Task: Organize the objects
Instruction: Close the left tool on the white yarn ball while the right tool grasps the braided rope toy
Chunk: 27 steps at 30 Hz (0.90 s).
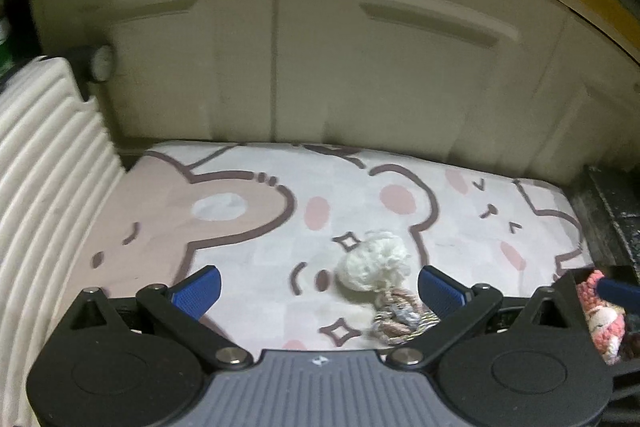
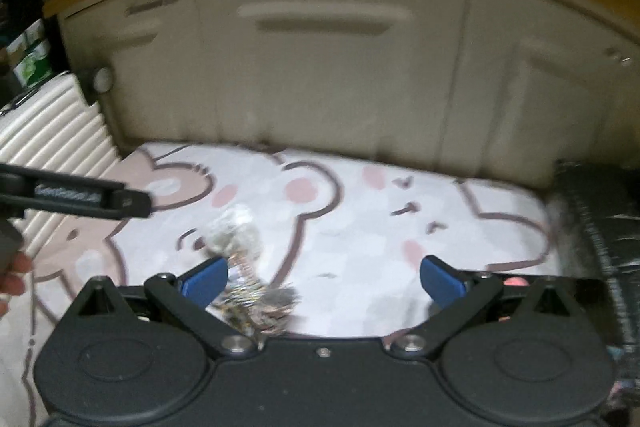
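Crocheted toy [image 1: 384, 287]: a cream yarn ball joined to a brownish knitted bundle, lying on the bear-print mat [image 1: 248, 227]. In the left wrist view it sits between the jaws, nearer the right-hand jaw, and its bundle end touches or nearly touches that jaw's blue pad [image 1: 440, 291]. Its long axis runs from the ball, ahead of the jaws, back toward the gripper body.

Left gripper [image 1: 318, 285]: jaws spread wide, gripping nothing. Right gripper [image 2: 324, 277]: jaws likewise spread wide and empty. In the right wrist view the toy [image 2: 240, 259] lies at the left-hand jaw, its lower end behind that jaw's pad.

Surroundings: cream cabinet doors [image 1: 360, 47] stand ahead of both jaws, beyond the mat's far edge. A ribbed white case [image 1: 44, 187] borders the mat left of the jaws. A pink knitted item [image 1: 600, 315] appears right of the left gripper, partly cut off by its body. The left gripper's arm [image 2: 80, 197] and a hand [image 2: 12, 275] enter the right wrist view from the left.

Visibility: the right wrist view is motion-blurred; toy detail is unreadable there.
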Motion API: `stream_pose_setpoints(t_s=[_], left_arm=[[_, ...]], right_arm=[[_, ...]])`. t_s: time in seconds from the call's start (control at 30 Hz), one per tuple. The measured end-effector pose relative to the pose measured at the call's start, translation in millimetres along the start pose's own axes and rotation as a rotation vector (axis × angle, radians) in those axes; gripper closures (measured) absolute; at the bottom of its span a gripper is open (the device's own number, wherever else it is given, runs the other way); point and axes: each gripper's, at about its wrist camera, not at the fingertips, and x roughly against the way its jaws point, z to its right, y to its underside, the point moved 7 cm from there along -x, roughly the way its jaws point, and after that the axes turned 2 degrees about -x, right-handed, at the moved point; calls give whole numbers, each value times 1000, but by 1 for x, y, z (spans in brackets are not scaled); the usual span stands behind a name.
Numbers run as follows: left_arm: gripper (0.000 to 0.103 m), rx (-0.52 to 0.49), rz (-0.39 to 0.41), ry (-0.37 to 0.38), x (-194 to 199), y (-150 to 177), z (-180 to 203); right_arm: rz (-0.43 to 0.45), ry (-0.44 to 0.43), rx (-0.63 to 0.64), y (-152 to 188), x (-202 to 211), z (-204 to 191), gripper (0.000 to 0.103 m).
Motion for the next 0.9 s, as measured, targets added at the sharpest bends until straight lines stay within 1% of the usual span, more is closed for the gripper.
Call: stream_pose_setpoints(t_s=[0.1, 0.23, 0.37, 0.53, 0.6, 0.63, 0.67, 0.7, 0.77, 0.8, 0.87, 0.9], left_arm=[[0, -37, 15, 32, -6, -10, 8], [0, -101, 30, 38, -17, -22, 22], [0, -168, 11, 54, -36, -26, 34], [0, -189, -46, 116, -62, -25, 40], [0, -179, -63, 140, -72, -25, 40], [1, -170, -69, 149, -76, -25, 40], [4, -162, -77, 159, -81, -25, 39], [6, -155, -90, 166, -86, -23, 39], [19, -148, -119, 174, -96, -18, 39], [21, -142, -133, 177, -101, -15, 39], [30, -128, -153, 185, -111, -7, 38], [32, -123, -162, 188, -114, -3, 37]], right_arm=[[-25, -7, 42, 3, -12, -9, 0], [-39, -37, 23, 4, -26, -13, 0], [-45, -68, 50, 4, -40, -19, 0], [-67, -121, 102, 11, -57, -29, 0], [-89, -152, 115, 15, -66, -33, 2], [-101, -165, 121, 17, -70, -34, 8], [-111, -173, 131, 20, -74, -35, 13], [-117, -170, 145, 23, -78, -36, 14], [-124, -164, 170, 28, -84, -36, 19], [-135, -166, 181, 31, -88, -36, 21], [-156, -170, 187, 36, -92, -37, 28], [-163, -181, 189, 38, -94, -38, 30]])
